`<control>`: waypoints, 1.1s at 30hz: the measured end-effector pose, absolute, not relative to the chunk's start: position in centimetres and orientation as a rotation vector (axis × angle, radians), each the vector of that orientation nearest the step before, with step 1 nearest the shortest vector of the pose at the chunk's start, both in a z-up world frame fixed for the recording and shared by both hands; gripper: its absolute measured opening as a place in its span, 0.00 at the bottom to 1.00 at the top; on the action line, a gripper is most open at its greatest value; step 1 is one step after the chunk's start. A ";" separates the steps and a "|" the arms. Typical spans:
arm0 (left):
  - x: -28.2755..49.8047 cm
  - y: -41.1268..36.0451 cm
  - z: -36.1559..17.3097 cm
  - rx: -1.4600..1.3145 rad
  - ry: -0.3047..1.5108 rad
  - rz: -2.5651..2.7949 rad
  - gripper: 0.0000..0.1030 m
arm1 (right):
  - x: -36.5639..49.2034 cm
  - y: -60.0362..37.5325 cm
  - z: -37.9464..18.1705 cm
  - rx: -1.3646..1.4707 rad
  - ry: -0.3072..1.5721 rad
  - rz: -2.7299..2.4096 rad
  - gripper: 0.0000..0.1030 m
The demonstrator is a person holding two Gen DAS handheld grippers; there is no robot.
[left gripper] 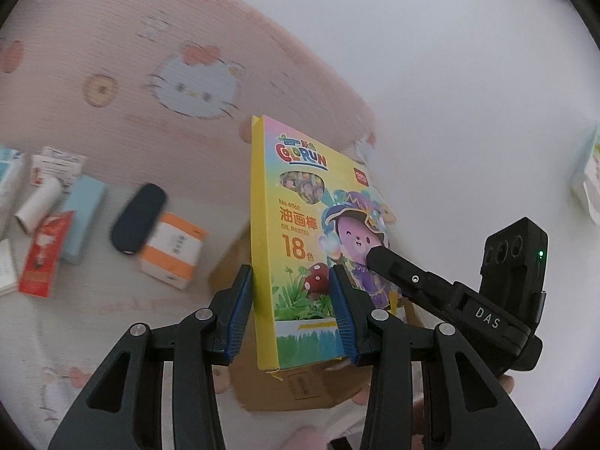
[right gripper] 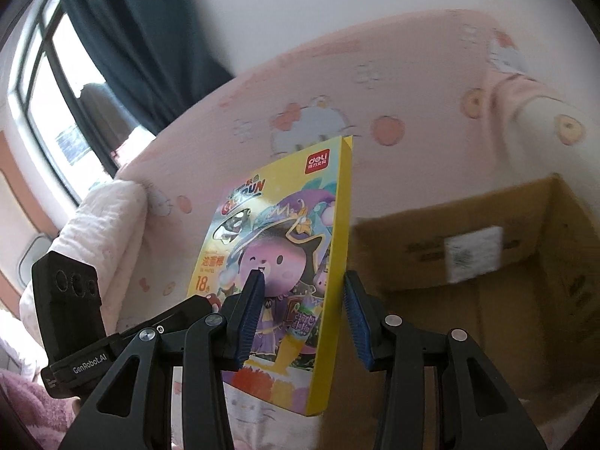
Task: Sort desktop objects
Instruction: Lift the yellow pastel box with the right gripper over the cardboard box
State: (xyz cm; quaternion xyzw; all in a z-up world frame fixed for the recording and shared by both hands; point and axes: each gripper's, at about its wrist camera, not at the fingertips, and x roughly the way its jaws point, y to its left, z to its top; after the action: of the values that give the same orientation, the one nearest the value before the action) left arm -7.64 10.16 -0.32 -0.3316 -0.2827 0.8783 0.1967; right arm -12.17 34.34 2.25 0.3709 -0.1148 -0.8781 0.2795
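Grippers share one load: the left gripper [left gripper: 292, 292] and right gripper [right gripper: 302, 307] both clamp a yellow crayon box [left gripper: 300, 232], held upright above the pink sheet [left gripper: 112, 56], beside an open cardboard box [right gripper: 506, 281].

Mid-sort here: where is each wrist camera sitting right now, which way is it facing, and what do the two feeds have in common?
Left wrist: sits behind the left gripper, facing the oil pastel box it clamps, loose items on the pink sheet behind; the right gripper enters from the right.
Right wrist: sits behind the right gripper, facing the same box, an open cardboard carton to the right, a window at left; the left gripper's body shows lower left.
Shared: the box, both grippers, the sheet.
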 end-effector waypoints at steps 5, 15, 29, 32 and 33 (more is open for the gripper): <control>-9.1 13.7 -1.3 -0.969 -0.737 2.371 0.43 | -12.7 39.3 1.8 1.061 -0.373 -2.400 0.39; -11.9 18.5 -4.3 -1.158 -0.759 2.231 0.43 | -14.3 43.8 -0.4 1.203 -0.409 -2.410 0.39; -11.3 21.8 -5.8 -1.383 -0.653 2.221 0.44 | -16.7 46.1 -5.2 1.368 -0.530 -2.254 0.39; -11.1 22.1 -5.6 -1.406 -0.631 2.234 0.44 | -16.9 46.2 -5.7 1.381 -0.541 -2.221 0.39; -11.1 22.2 -5.5 -1.416 -0.625 2.237 0.44 | -17.0 46.2 -5.9 1.384 -0.538 -2.215 0.39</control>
State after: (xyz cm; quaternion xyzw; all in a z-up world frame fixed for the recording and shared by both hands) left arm -11.15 22.19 -5.54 -0.5090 -0.2246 0.8041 0.2094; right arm -16.97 46.17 -5.89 0.5044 -0.1962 -0.8073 0.2353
